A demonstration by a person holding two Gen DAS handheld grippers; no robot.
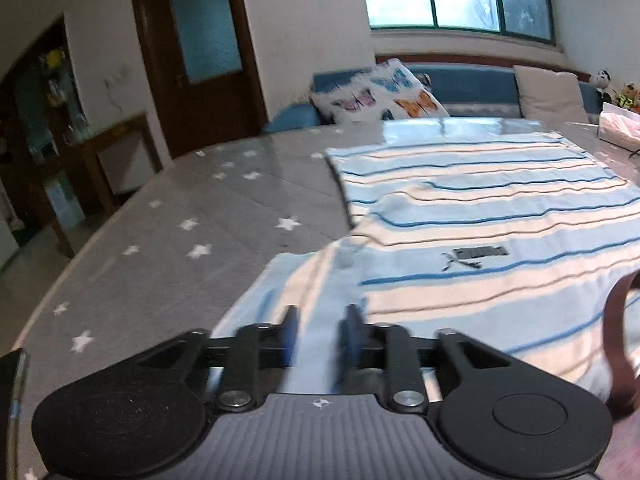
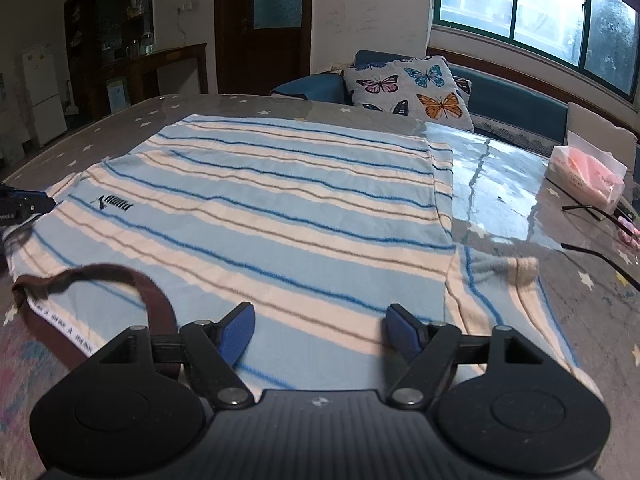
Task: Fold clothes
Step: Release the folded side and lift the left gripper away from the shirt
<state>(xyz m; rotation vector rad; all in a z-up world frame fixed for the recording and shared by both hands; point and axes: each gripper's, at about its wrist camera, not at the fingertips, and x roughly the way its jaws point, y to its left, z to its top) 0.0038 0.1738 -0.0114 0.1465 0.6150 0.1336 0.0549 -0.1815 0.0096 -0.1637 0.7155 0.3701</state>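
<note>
Cloth is lying spread before us: a light-blue and cream striped knit T-shirt (image 2: 256, 216) with thin dark-blue lines, a small black logo on the chest and a brown collar band (image 2: 100, 276), flat on the grey star-printed tabletop (image 1: 168, 216). Its hem is pointing toward the far side and its collar is lying nearest us. We are judging that folding is only at its beginning, since the body is still lying open at full width.

In the left wrist view, the left claw (image 1: 318, 334) is sitting low over the near left sleeve (image 1: 288, 284). Its blue pads are standing narrowly apart with sleeve cloth showing in the gap, yet they are not pressing on it. The right claw (image 2: 320, 336) is hovering with its jaws wide over the near edge of the shirt, just right of the collar band, holding nothing. The right sleeve (image 2: 504, 280) is lying rumpled, spread out from the body on the right.

For the next move, we are thinking each claw needs to pinch a sleeve or shoulder edge and carry it inward across the body. A pink tissue pack (image 2: 588, 176) is resting far right, well apart.
</note>
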